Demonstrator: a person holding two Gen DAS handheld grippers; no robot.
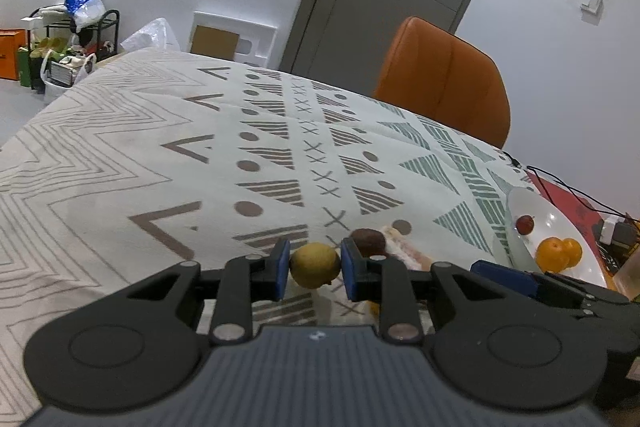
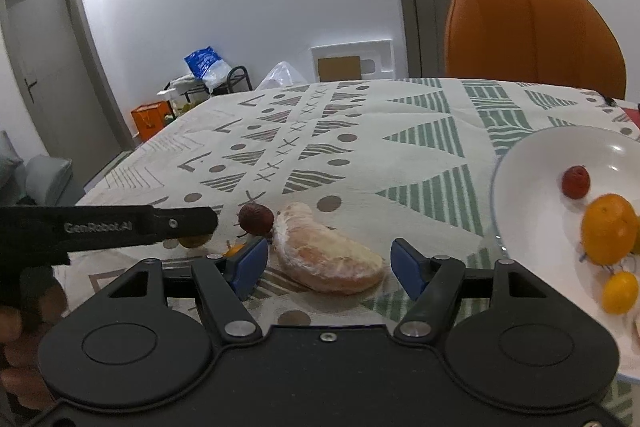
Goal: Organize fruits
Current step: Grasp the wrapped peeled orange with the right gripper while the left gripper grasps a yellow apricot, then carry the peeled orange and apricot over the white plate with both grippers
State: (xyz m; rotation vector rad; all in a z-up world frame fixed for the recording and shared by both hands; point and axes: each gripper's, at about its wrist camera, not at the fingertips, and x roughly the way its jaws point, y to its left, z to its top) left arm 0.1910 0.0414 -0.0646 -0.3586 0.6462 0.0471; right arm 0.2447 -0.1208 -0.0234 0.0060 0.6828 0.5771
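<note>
My left gripper [image 1: 315,269] is shut on a small yellow-green citrus fruit [image 1: 315,264], its blue pads [image 1: 282,267] pressing both sides. From the right wrist view that gripper [image 2: 120,227] reaches in from the left, with the fruit [image 2: 194,239] under its tip. My right gripper [image 2: 329,265] stands open around a peeled pomelo segment [image 2: 328,259] lying on the patterned tablecloth [image 2: 360,155]; the pads are not touching it. A dark red wrinkled fruit [image 2: 256,219] sits just behind the segment. A white plate [image 2: 528,195] on the right holds a red fruit [image 2: 576,181], an orange [image 2: 608,229] and a small kumquat [image 2: 620,292].
An orange chair [image 2: 532,35] stands at the table's far side. Black cables [image 1: 568,191] cross a red mat behind the plate [image 1: 520,199]. A small orange fruit [image 2: 234,249] lies near my right gripper's left finger. A person's hand [image 2: 16,327] holds the left gripper.
</note>
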